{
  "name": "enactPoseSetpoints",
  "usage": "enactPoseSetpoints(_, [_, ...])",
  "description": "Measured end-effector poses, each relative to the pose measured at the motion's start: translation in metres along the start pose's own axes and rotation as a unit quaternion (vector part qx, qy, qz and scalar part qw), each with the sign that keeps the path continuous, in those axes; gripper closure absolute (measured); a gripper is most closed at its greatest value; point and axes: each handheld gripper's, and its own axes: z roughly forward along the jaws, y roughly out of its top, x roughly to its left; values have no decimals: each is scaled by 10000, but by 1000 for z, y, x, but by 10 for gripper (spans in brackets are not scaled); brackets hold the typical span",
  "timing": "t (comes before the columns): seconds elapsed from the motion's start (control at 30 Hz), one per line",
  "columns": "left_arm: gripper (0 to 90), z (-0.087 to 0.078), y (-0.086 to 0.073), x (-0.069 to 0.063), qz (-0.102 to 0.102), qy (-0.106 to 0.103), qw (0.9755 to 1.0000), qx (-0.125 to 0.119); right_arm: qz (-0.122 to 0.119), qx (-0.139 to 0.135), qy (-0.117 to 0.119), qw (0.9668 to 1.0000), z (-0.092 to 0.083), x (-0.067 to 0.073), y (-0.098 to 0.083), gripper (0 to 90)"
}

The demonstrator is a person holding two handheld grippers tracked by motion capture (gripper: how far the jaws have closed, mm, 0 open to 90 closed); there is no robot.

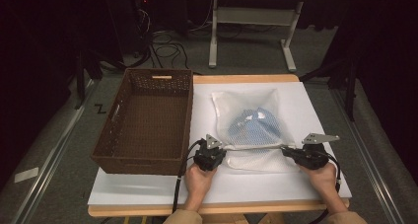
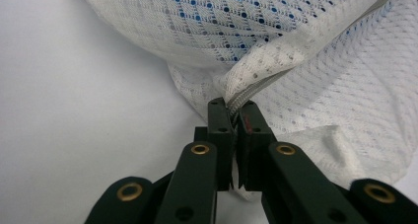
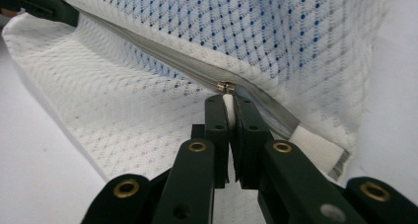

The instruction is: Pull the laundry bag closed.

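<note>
The mesh laundry bag [image 1: 249, 128] is white openwork cloth, soft and matt, woven in small diamonds; blue fabric [image 1: 256, 128] shows through its holes. Its zipper [image 3: 162, 54] runs on smooth grey tape, and the slider [image 3: 226, 87] looks like shiny metal with a white pull tab. The left gripper [image 2: 236, 110] and right gripper [image 3: 230, 103] have matt black plastic jaws set with glossy brass-coloured rivets. To the left stands a dark brown woven basket [image 1: 148, 123], rough and wicker-like. The table top [image 1: 148, 187] is a smooth, matt white sheet over a pale wooden edge. The floor [image 1: 59, 150] looks like dull grey carpet.
</note>
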Motion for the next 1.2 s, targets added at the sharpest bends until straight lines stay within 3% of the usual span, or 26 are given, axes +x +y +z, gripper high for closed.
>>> enactPoseSetpoints(0.7, [862,0,0,0,1,-6,10000,3,-31,31,-125,9999,-1,-3,0,871])
enactPoseSetpoints(1.2, [862,0,0,0,0,-4,10000,2,144,-23,-158,9998,-6,-10,-5,871])
